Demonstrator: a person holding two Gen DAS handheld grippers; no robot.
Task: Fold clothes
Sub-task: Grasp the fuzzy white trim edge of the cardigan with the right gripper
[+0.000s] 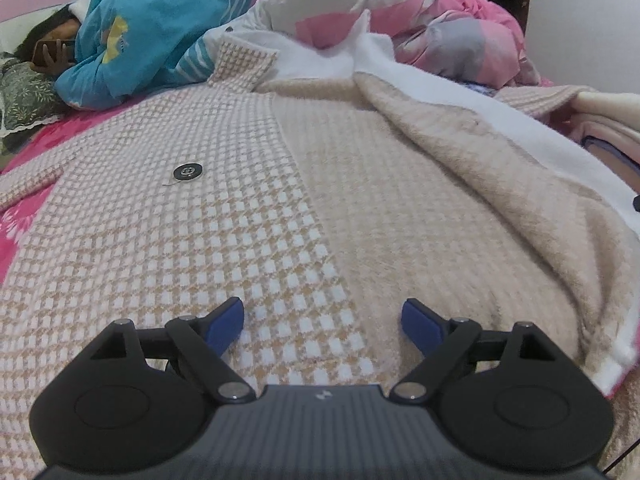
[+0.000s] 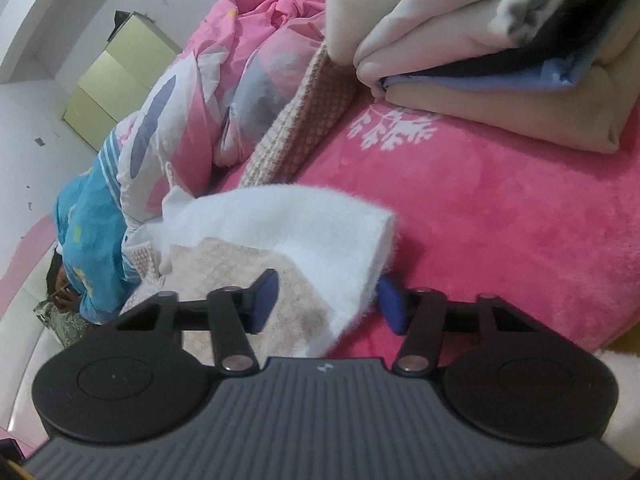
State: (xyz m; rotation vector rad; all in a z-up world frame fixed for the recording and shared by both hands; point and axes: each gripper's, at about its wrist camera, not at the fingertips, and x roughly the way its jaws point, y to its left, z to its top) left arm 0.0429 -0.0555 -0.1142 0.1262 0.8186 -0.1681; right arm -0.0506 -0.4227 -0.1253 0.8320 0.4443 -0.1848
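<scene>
Between my right gripper's (image 2: 328, 304) parted blue pads hangs the coat's white fleecy flap (image 2: 320, 236), hiding one pad's tip; whether they press it I cannot tell. My left gripper (image 1: 323, 320) gapes empty over the beige-and-white houndstooth woollen coat (image 1: 180, 220), whose black button's (image 1: 187, 171) lettering is unreadable.

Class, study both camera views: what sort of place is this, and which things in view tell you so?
Most likely a bedroom, on a bed. A pink plush blanket covers the surface, a crumpled pink duvet is heaped behind, and a stack of folded clothes sits beside the checked coat spread out for folding.
</scene>
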